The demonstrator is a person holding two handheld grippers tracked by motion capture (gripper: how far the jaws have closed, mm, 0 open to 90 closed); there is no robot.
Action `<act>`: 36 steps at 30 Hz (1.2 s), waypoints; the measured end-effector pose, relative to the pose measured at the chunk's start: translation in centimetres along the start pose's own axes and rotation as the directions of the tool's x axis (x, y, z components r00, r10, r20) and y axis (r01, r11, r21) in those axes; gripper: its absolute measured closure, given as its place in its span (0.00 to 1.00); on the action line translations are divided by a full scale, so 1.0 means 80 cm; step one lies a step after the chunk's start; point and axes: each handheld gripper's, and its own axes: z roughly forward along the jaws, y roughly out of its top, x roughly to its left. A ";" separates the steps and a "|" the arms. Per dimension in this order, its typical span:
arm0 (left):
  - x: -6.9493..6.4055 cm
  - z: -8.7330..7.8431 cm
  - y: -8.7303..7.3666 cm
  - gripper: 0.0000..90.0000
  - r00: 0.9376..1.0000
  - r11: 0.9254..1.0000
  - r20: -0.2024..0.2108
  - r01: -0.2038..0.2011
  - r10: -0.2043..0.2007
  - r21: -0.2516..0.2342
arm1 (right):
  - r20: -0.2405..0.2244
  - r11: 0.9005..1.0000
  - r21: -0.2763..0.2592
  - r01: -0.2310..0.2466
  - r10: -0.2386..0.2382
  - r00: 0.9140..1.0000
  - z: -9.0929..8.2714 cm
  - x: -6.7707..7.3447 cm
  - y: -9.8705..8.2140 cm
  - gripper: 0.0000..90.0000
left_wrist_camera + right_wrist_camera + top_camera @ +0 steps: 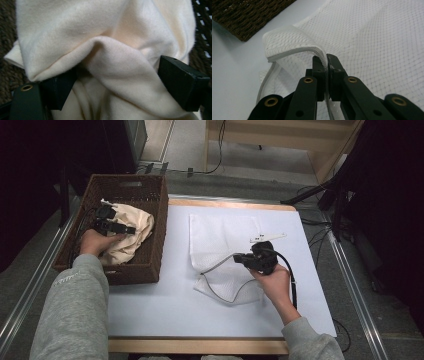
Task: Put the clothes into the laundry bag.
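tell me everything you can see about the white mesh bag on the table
The white mesh laundry bag is a flat pouch of fine netting with a thicker white band along its opening. It lies spread on the white table top, right of the wicker basket. The right gripper is shut on the band, lifting that edge into a curled flap while the remainder lies flat.

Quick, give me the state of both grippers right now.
Left gripper: open, jaws set around a fold of the cream cloth in the wicker basket.
Right gripper: shut on the edge of the white mesh bag.
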 end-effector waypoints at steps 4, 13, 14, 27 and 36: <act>0.001 -0.001 -0.001 0.22 1.000 1.000 -0.014 0.006 -0.006 0.000 | 0.001 1.000 0.001 -0.002 0.002 1.000 -0.001 0.000 -0.002 0.96; -0.001 -0.005 0.000 0.69 0.999 0.997 0.047 0.002 -0.006 0.080 | 0.008 1.000 -0.006 -0.011 0.011 1.000 -0.003 -0.001 -0.002 0.96; -0.001 -0.005 0.000 0.73 0.997 0.995 0.072 0.012 -0.020 0.099 | 0.007 1.000 -0.006 -0.009 0.009 1.000 -0.003 -0.001 -0.002 0.96; -0.002 -0.067 0.033 0.81 0.984 0.997 0.177 0.016 -0.030 0.077 | -0.004 1.000 -0.016 -0.016 0.016 1.000 -0.005 0.000 -0.001 0.97; -0.009 -0.118 0.049 0.81 0.975 0.996 0.213 -0.070 0.058 0.049 | -0.012 1.000 -0.007 -0.019 0.018 1.000 -0.005 0.001 0.002 0.98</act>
